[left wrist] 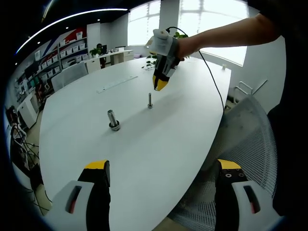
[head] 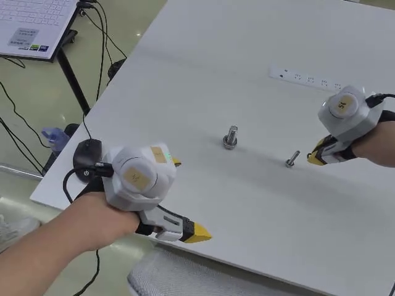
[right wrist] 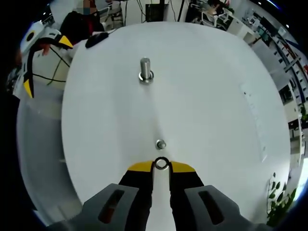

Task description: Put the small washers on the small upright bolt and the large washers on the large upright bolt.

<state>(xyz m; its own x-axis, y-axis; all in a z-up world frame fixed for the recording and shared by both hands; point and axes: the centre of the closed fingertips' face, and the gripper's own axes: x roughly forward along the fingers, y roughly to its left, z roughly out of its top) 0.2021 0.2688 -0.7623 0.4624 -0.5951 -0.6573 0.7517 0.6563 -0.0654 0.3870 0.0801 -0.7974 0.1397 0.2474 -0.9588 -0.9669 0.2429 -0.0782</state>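
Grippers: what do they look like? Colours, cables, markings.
Left gripper and right gripper match: light grey rounded housings, round tan stickers on top with print too small to read, black jaws ending in yellow tips. A black cable trails from each. Forearms bare.

Left gripper (left wrist: 163,166) gapes wide over the table (left wrist: 159,139); right gripper (left wrist: 160,83) hovers near the small bolt (left wrist: 150,100)

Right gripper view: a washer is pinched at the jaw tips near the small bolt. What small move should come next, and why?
Probably ease the right gripper forward until the washer is centred over the small bolt, then lower it. The washer sits just short of the bolt, not yet over its tip.
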